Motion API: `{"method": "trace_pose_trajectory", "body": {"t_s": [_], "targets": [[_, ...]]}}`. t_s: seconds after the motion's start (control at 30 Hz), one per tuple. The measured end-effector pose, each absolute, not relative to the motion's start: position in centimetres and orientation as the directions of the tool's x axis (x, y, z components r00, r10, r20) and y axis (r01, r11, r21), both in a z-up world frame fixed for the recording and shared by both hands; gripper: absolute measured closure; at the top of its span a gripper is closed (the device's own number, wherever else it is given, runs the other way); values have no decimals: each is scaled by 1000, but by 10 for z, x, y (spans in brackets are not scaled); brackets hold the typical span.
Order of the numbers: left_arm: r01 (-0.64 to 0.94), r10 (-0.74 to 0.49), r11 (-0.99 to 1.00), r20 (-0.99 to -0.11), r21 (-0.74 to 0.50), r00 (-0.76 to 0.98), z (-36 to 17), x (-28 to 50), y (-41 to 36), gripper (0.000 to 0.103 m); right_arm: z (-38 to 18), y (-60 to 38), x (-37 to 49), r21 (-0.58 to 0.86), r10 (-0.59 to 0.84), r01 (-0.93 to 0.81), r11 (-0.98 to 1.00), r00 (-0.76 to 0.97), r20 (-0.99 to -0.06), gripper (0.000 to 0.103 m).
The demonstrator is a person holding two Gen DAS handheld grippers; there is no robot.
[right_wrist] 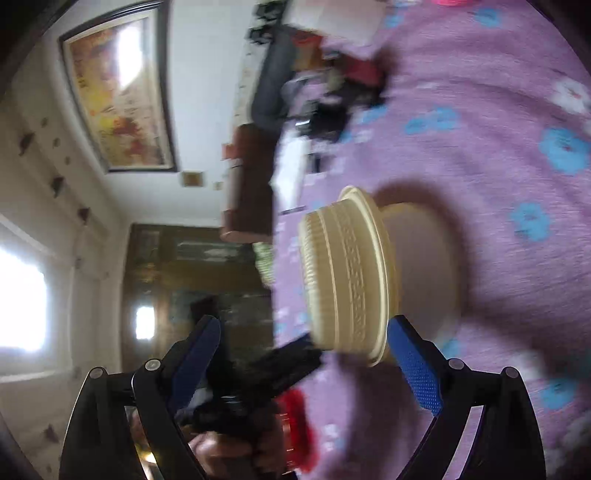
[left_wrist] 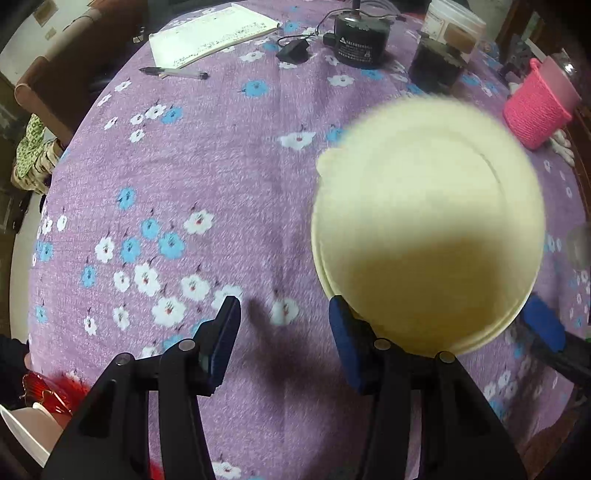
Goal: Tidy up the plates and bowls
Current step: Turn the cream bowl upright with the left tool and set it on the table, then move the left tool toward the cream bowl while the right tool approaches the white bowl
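A cream ribbed bowl [right_wrist: 343,273] hangs upside down, rim toward the purple cloth, with a second cream rim [right_wrist: 351,194] peeking out beside it. In the left wrist view the bowl [left_wrist: 428,221] is a blurred disc to the right of my left gripper [left_wrist: 284,314]. That gripper points down at the cloth, open, with only cloth between its pads. My right gripper [right_wrist: 304,325] is rolled on its side with jaws wide apart. Its lower pad [right_wrist: 413,365] lies against the bowl's rim, while the upper finger [right_wrist: 199,362] stands clear of the bowl's base. That lower pad [left_wrist: 543,321] also shows in the left view.
At the far side of the round table [left_wrist: 221,166] lie a notebook [left_wrist: 210,33], a pen [left_wrist: 173,72], a black round device [left_wrist: 360,37], a dark jar [left_wrist: 436,66] and a pink knitted cup [left_wrist: 535,110]. A red object [left_wrist: 44,391] sits at the near left edge. A chair [left_wrist: 55,85] stands left.
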State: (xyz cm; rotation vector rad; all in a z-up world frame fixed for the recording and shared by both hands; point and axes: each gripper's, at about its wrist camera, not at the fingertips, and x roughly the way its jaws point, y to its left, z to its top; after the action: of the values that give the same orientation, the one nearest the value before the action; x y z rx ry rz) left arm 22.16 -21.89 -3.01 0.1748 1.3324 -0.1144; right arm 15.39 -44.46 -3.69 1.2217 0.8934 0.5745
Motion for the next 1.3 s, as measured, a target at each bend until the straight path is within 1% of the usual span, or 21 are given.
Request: {"method": "trace_pose_trajectory", "body": {"t_s": [0.07, 0.13, 0.2, 0.27, 0.3, 0.33, 0.4, 0.47, 0.53, 0.57, 0.7, 0.73, 0.77, 0.83, 0.93, 1.0, 1.07, 1.1, 1.17, 1.3], "targets": [[185, 16, 981, -973, 59, 230, -24, 213, -209, 55, -21, -425, 160, 968, 820, 31, 250, 525, -228, 10], [177, 17, 983, -975, 58, 223, -18, 206, -197, 55, -4, -404, 165, 966, 835, -17, 257, 507, -213, 9], [145, 0, 989, -979, 31, 205, -13, 195, -175, 55, 15, -378, 182, 976, 871, -91, 198, 473, -133, 10], [119, -15, 993, -982, 8, 191, -10, 187, -158, 55, 28, -349, 202, 974, 890, -134, 181, 444, -104, 11], [111, -21, 994, -982, 0, 189, -7, 180, -148, 55, 31, -329, 215, 974, 902, -142, 178, 419, -104, 11], [109, -27, 994, -982, -7, 187, -5, 177, -143, 54, 30, -307, 229, 974, 917, -132, 182, 382, -119, 11], [98, -52, 995, -983, -36, 176, -1, 171, -131, 55, 27, -283, 241, 972, 917, -91, 215, 363, -168, 11], [97, -80, 993, -981, -63, 176, 5, 167, -121, 55, 27, -280, 240, 972, 915, -109, 209, 372, -155, 11], [101, -84, 993, -978, -65, 191, 9, 164, -118, 55, 27, -298, 231, 962, 896, -119, 247, 406, -180, 10], [104, -87, 992, -976, -67, 202, 10, 162, -119, 55, 27, -307, 227, 955, 882, -113, 274, 426, -202, 10], [144, -88, 988, -965, -54, 245, 10, 146, -124, 55, 19, -373, 193, 896, 775, -27, 443, 514, -368, 10], [146, -96, 987, -962, -60, 257, 11, 141, -127, 55, 15, -389, 183, 888, 755, -2, 460, 527, -390, 10], [149, -112, 986, -957, -74, 266, 11, 135, -129, 55, 11, -398, 177, 889, 751, 16, 458, 528, -396, 10], [159, -134, 983, -957, -94, 257, 12, 129, -132, 55, -2, -409, 167, 908, 772, 44, 417, 509, -379, 10], [162, -132, 983, -956, -91, 263, 27, 125, -126, 55, -6, -390, 176, 911, 790, 54, 408, 479, -382, 10], [115, -119, 989, -952, -90, 282, 40, 135, -111, 55, -5, -374, 188, 914, 799, 48, 402, 469, -376, 10], [51, -83, 996, -944, -71, 320, 56, 151, -93, 54, -3, -354, 205, 904, 790, 55, 424, 466, -399, 10], [14, -67, 998, -940, -66, 334, 61, 160, -85, 54, -1, -343, 214, 887, 774, 59, 459, 464, -431, 10], [-80, -31, 995, -937, -62, 348, 66, 184, -67, 49, 2, -328, 225, 851, 736, 65, 522, 470, -487, 10], [-218, 64, 976, -943, -9, 327, 54, 232, -48, 49, 7, -302, 243, 760, 654, 52, 647, 474, -589, 10]]}}
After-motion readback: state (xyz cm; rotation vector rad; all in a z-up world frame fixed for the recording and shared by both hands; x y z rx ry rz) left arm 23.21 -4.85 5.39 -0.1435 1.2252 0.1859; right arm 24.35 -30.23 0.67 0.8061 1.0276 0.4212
